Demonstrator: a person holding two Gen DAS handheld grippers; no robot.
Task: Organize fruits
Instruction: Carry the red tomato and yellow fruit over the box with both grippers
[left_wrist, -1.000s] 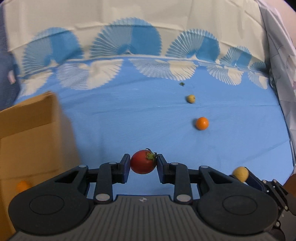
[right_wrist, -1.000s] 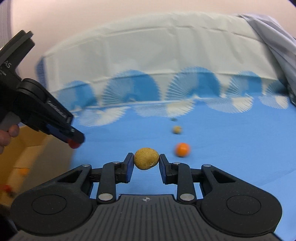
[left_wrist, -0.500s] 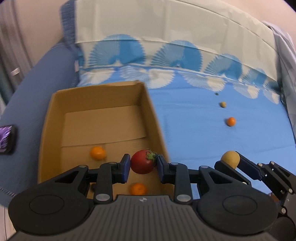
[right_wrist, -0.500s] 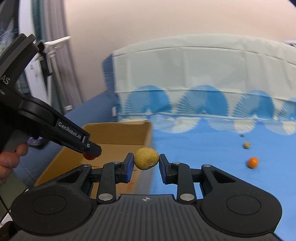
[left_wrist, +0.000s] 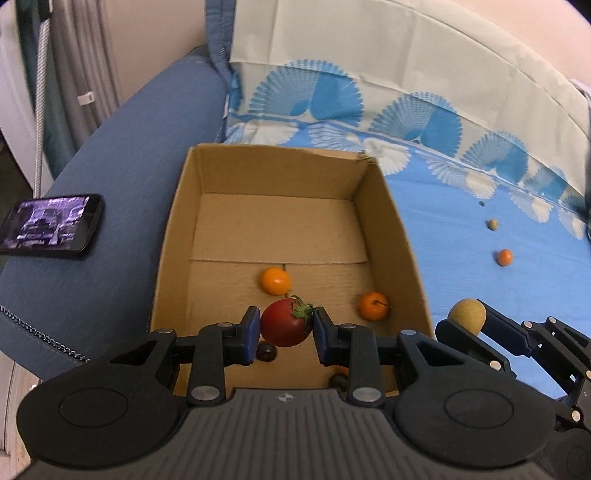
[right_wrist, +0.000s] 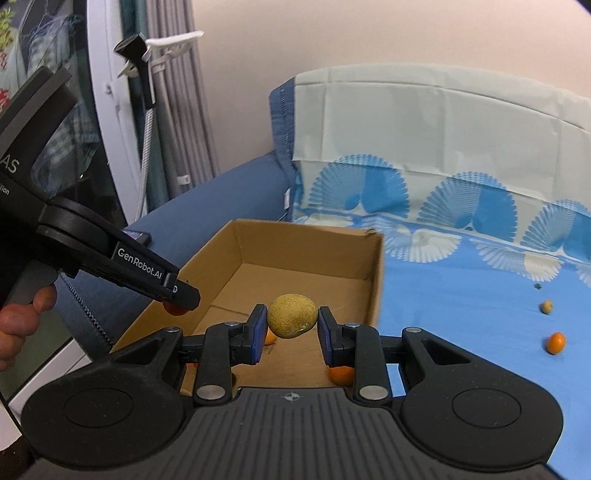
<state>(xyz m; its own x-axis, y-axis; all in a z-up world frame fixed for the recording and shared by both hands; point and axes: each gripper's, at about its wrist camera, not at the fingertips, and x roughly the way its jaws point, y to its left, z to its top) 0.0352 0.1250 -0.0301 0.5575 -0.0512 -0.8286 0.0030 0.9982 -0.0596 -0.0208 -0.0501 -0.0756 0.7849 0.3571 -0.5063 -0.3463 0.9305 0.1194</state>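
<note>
My left gripper (left_wrist: 284, 328) is shut on a red tomato (left_wrist: 285, 328) and holds it above the near end of an open cardboard box (left_wrist: 173, 236). Two orange fruits (left_wrist: 274, 281) (left_wrist: 373, 315) and small dark fruits (left_wrist: 266, 351) lie in the box. My right gripper (right_wrist: 291, 320) is shut on a yellow-brown fruit (right_wrist: 291, 320) and hangs over the box's (right_wrist: 375, 280) near right part. It also shows in the left wrist view (left_wrist: 467, 316), just right of the box. The left gripper shows in the right wrist view (right_wrist: 177, 295).
An orange fruit (left_wrist: 504, 257) and a small yellowish fruit (left_wrist: 492, 223) lie on the blue sheet (left_wrist: 461, 273) to the right. A phone (left_wrist: 48, 225) lies on the sofa arm (left_wrist: 110, 206) left of the box. A cushion backrest (left_wrist: 369, 66) stands behind.
Both grippers have swung left from over the blue sheet to over the cardboard box, each still holding its fruit.
</note>
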